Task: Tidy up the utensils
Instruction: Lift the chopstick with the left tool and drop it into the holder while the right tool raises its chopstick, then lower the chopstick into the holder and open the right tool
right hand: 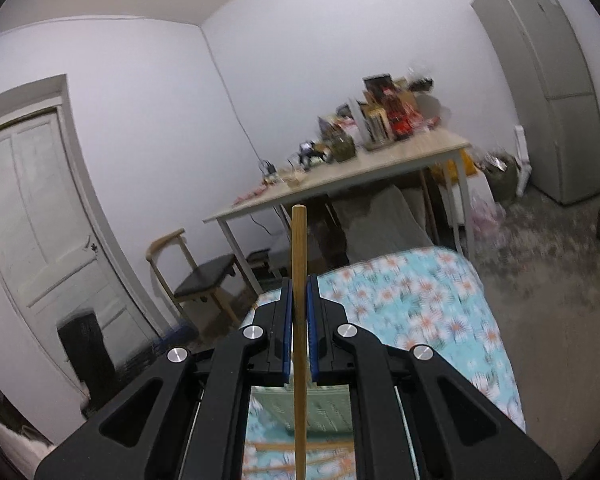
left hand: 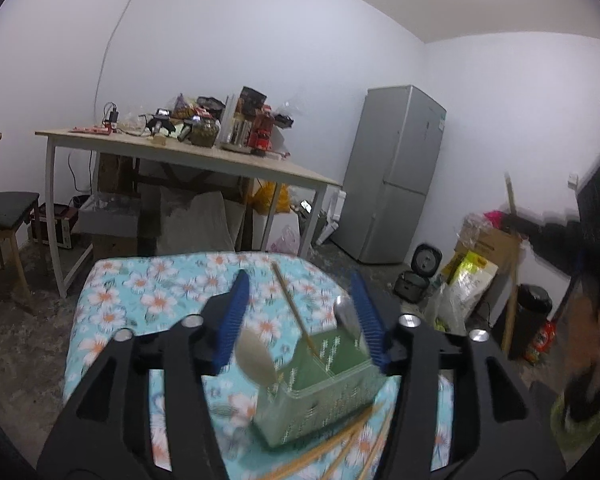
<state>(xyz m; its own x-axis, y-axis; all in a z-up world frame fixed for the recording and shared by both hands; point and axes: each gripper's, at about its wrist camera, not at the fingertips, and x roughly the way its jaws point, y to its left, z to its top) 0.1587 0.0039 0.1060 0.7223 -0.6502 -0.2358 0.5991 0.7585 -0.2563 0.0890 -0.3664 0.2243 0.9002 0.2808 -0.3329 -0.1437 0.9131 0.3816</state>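
Pale green perforated plastic basket point(left hand: 324, 396) near the floral tablecloth's point(left hand: 156, 300) front edge, holding spoons and one chopstick. Left gripper point(left hand: 300, 320) spread apart above it. Right gripper point(right hand: 299, 332) clamped on smooth wooden chopstick point(right hand: 299, 280), upright.

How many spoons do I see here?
2: a pale spoon in the green basket, left end; a metal spoon at its far right. More could be hidden inside.

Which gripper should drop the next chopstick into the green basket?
Right. The right gripper is already shut on a chopstick above the green basket. The left gripper is open and holds nothing.
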